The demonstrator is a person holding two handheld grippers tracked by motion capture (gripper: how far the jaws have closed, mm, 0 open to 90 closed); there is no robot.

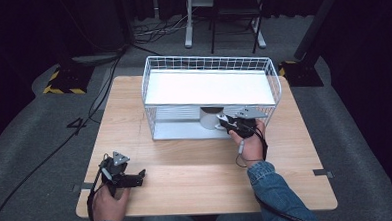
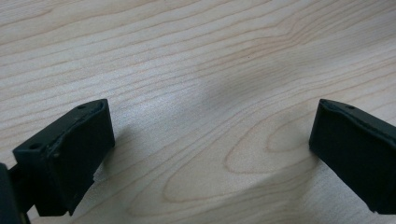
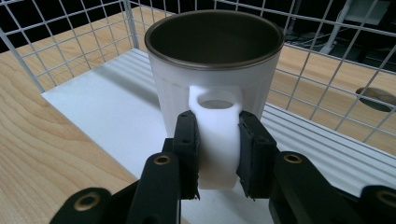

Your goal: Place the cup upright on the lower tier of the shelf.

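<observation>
- Two grippers are in use, one in each hand. The right gripper [image 3: 218, 154] has its two black jaws pressed against both sides of the white handle [image 3: 215, 135] of one mug [image 3: 215, 70], clamping it.
- The left gripper [image 2: 210, 154] has its jaws spread wide, with bare wood grain between them and nothing held.
- In the high view the left gripper [image 1: 137, 177] sits low over the near left part of the table [image 1: 186, 166], held in the left hand [image 1: 110, 199]; the right gripper [image 1: 223, 123] reaches into the open front of the rack, held in the right hand [image 1: 253, 143], with a denim sleeve [image 1: 277, 187] behind it.
- One mug: white outside, dark inside, with a thin metallic rim, standing upright. Its handle faces the right gripper.
- The mug [image 1: 210, 117] stands on the lower white shelf of one white wire rack [image 1: 155, 77], under its upper shelf [image 1: 208, 87], near the middle of the open front.
- The rack has two shelves, an upper and a lower one, with wire mesh walls at the sides and back.
- One wooden table holds everything; the rack stands on its far half.
- On the floor beyond the table lie dark cables [image 1: 98, 94], and two yellow-and-black striped bases [image 1: 65, 81] stand at either side.
</observation>
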